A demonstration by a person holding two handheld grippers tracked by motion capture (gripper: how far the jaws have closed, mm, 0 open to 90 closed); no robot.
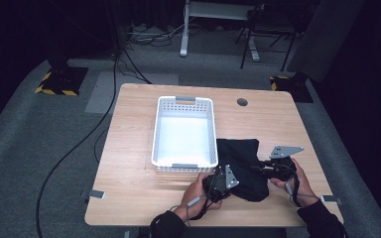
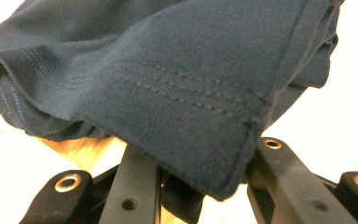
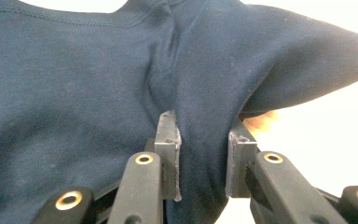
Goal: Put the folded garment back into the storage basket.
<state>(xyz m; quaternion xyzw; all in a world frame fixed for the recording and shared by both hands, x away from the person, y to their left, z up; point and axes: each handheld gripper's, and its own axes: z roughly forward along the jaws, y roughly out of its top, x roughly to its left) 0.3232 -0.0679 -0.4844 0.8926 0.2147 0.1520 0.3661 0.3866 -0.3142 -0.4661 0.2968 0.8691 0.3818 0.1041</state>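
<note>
Looking down from the high view, a wooden table (image 1: 129, 148) carries a white slotted plastic basket (image 1: 184, 102) near its middle and a dark navy garment (image 1: 245, 166) bunched just right of the basket, toward the near edge. The left gripper (image 1: 223, 182) meets the garment's near left side, and the right gripper (image 1: 274, 168) meets its right side; both hands sit close to the table's near edge.

In the left gripper view, the garment's stitched hem (image 2: 186, 93) drapes over the black jaws, and a folded corner of cloth drops down between them; the jaws stand closed tight on that fabric.

In the right gripper view, a pinched ridge of the navy cloth (image 3: 74, 93) runs down between the two grey pads (image 3: 168, 140), which press on it from both sides, so this gripper is clamped on the garment too.
</note>
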